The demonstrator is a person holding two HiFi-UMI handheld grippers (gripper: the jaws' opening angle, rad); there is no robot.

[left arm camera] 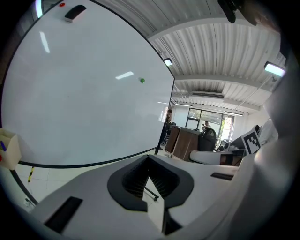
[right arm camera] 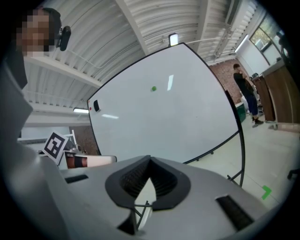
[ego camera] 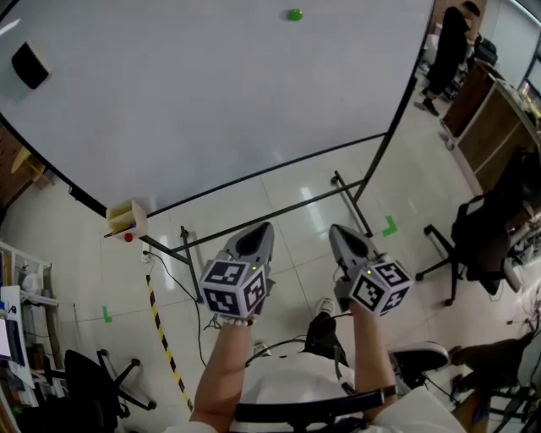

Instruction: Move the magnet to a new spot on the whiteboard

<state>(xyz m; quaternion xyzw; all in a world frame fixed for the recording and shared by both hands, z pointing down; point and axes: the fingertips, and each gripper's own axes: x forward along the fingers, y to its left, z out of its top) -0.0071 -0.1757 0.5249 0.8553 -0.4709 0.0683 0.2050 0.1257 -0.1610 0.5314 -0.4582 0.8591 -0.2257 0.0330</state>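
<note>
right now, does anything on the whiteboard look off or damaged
Nothing stands out. The whiteboard is clean, with the green magnet high on it and a black eraser toward its upper left. The left gripper and right gripper are shut, empty, away from it.

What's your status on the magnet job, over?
Left gripper shut, empty. Right gripper shut, empty. Green magnet high on the whiteboard, untouched. Nothing in the way.
</note>
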